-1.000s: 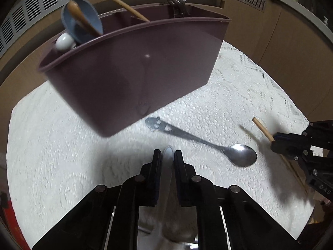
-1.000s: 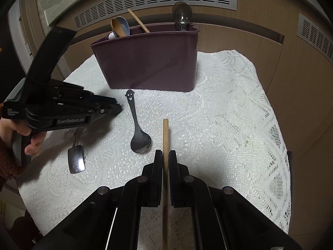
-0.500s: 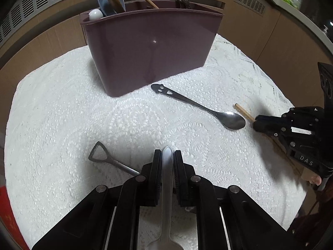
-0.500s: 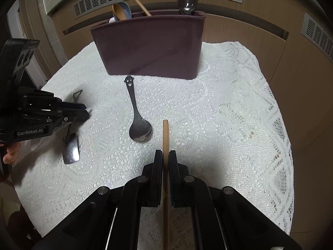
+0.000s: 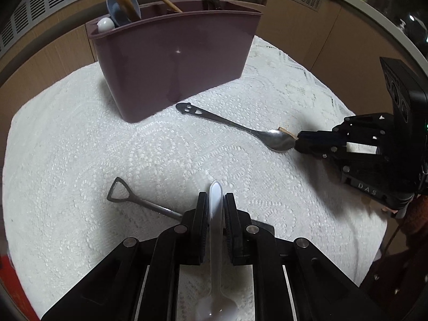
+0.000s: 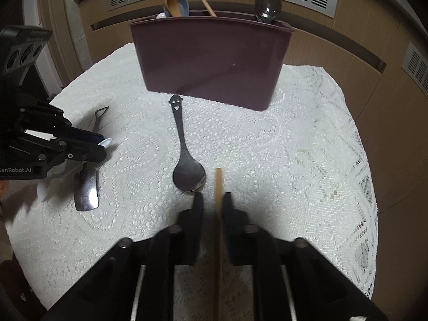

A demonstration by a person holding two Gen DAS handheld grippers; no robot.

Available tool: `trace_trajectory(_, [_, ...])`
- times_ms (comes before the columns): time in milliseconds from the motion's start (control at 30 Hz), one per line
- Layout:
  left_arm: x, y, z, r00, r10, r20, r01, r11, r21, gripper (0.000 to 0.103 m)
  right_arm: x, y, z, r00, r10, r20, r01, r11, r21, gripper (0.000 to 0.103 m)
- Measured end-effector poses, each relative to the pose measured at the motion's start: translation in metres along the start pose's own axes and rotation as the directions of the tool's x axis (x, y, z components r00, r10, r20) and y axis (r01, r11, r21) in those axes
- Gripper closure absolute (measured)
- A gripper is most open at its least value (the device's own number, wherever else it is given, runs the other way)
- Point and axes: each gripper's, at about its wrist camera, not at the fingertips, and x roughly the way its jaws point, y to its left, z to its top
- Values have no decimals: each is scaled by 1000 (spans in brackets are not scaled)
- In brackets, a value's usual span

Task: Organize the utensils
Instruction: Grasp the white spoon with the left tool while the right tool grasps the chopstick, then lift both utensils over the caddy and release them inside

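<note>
My left claw (image 5: 216,208) is clamped on a white plastic spoon (image 5: 215,230), my right claw (image 6: 212,206) on a wooden chopstick (image 6: 218,187), both pointing at the purple caddy (image 6: 211,61) for dropping in.

"GenRobot.AI" on left gripper (image 6: 103,148); "DAS" on right gripper (image 5: 298,143).

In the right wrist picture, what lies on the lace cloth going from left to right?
Shovel-shaped spoon → smiley-handled metal spoon → wooden stick clamped in the right hand-held gripper.
</note>
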Motion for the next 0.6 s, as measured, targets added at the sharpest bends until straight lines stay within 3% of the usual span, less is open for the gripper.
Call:
trace_trajectory(400, [15, -7, 12, 993, 97, -67, -97, 995, 3, 91, -26, -8, -2, 997, 0, 72, -4, 998, 64, 98])
trace_trajectory(467, [11, -12, 10, 994, 105, -36, -105, 994, -8, 91, -34, -11, -2, 996, 7, 91, -15, 996, 85, 98])
trace_trajectory(600, [-30, -12, -3, 989, 77, 124, -66, 993, -95, 92, -54, -17, -4, 991, 37, 132, -53, 991, 123, 98])
